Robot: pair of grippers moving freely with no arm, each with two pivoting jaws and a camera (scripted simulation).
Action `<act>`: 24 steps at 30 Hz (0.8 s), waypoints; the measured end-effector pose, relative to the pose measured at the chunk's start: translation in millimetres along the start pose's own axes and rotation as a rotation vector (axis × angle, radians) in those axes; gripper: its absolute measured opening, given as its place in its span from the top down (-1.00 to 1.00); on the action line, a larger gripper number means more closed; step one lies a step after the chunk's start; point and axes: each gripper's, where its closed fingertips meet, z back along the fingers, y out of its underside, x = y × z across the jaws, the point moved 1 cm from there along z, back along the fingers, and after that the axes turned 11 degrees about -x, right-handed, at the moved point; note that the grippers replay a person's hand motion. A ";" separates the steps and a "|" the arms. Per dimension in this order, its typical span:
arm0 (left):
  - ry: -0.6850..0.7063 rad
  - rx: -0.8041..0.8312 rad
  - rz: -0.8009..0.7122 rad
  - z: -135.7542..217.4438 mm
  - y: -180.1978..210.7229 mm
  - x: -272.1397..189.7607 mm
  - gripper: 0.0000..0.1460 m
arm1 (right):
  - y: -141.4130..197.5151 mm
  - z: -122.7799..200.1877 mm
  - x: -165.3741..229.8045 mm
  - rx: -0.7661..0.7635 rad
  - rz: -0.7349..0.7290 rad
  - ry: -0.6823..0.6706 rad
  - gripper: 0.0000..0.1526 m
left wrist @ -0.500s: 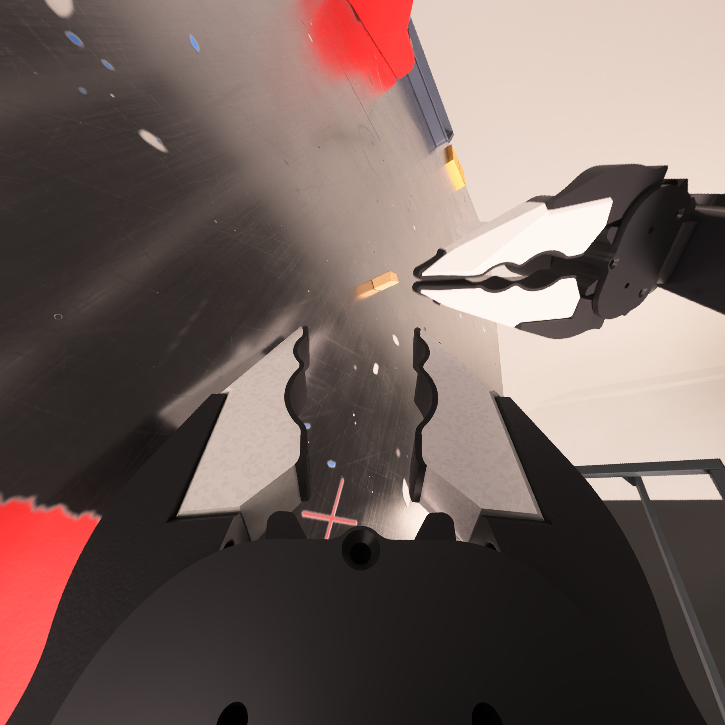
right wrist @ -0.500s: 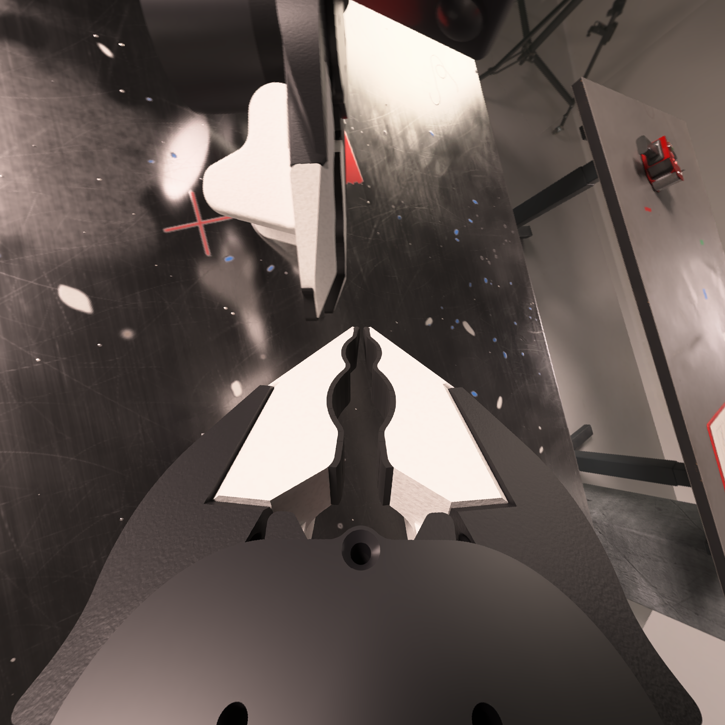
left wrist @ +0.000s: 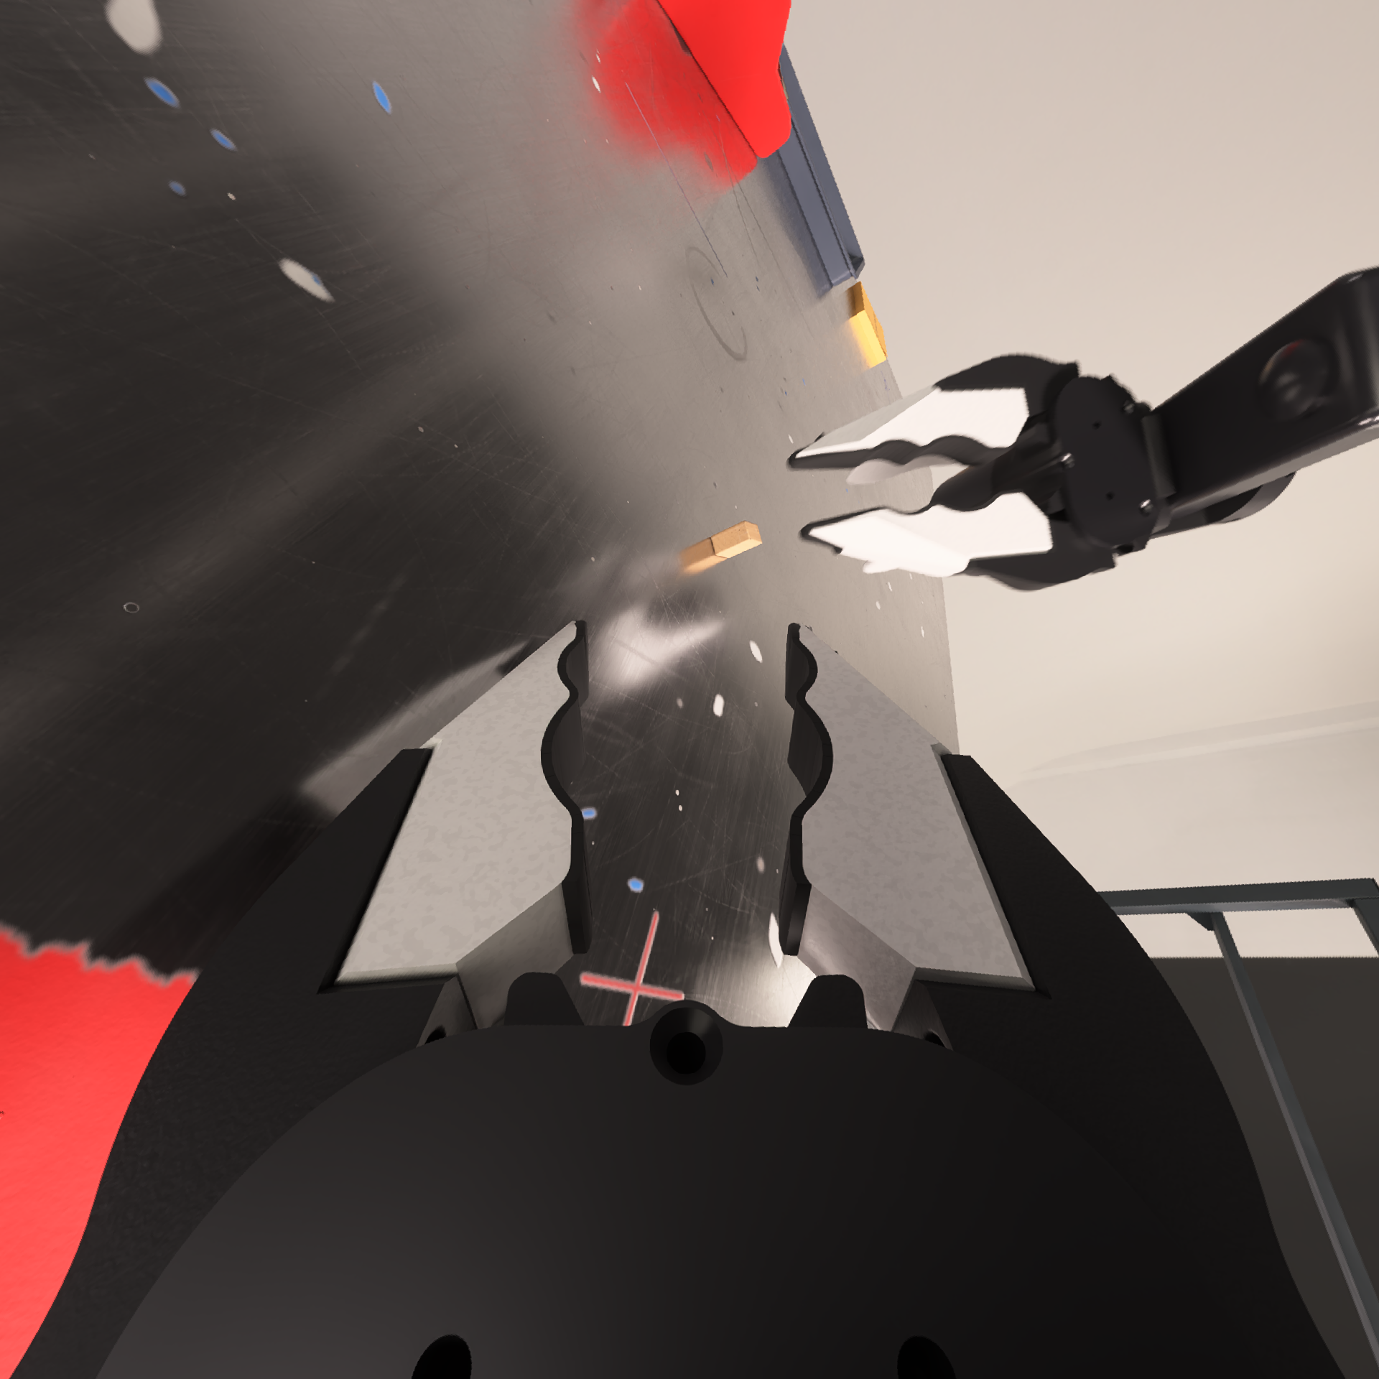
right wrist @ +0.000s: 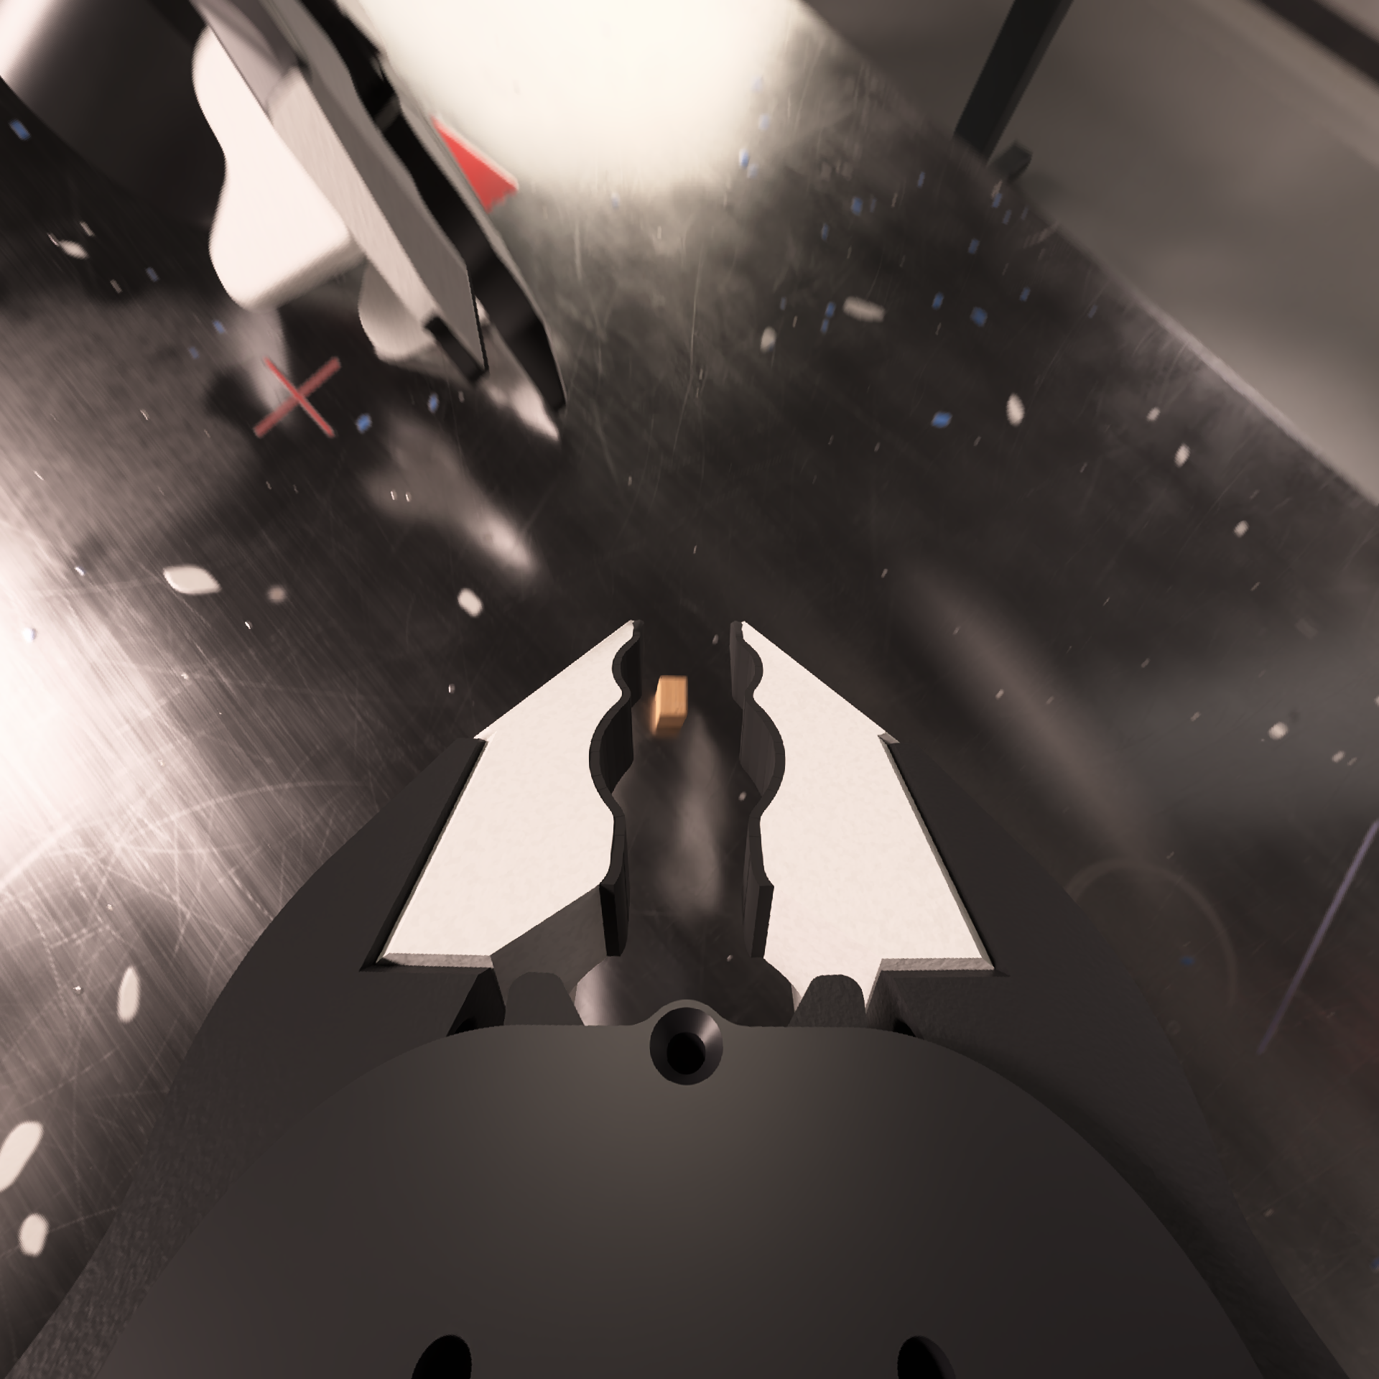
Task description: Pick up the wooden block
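A small wooden block [left wrist: 735, 539] lies on the scratched dark metal table [left wrist: 373, 485]. In the left wrist view my left gripper [left wrist: 685, 630] is open and empty, with the block a short way ahead of its tips. My right gripper [left wrist: 797, 494] is open, pointing at the block from the right, its tips just short of it. In the right wrist view the block [right wrist: 668, 706] shows between the open fingers of the right gripper [right wrist: 686, 625], seen against the table below; nothing is gripped. The left gripper [right wrist: 515, 380] hangs at the upper left there.
A second wooden piece [left wrist: 865, 328] sits near the table's far right edge by a grey-blue bar [left wrist: 821, 216]. A red shape [left wrist: 701, 82] lies at the far end and another red patch [left wrist: 67, 1082] at lower left. A red cross mark [right wrist: 297, 395] is on the table.
My right gripper has opened from shut and swung so that it now looks down on the block. The left gripper has hardly moved.
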 end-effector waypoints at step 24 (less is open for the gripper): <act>0.097 0.042 -0.008 -6.1 9.7 -18.1 0.27 | -65.8 -2.6 50.2 -0.286 -0.307 -0.485 0.89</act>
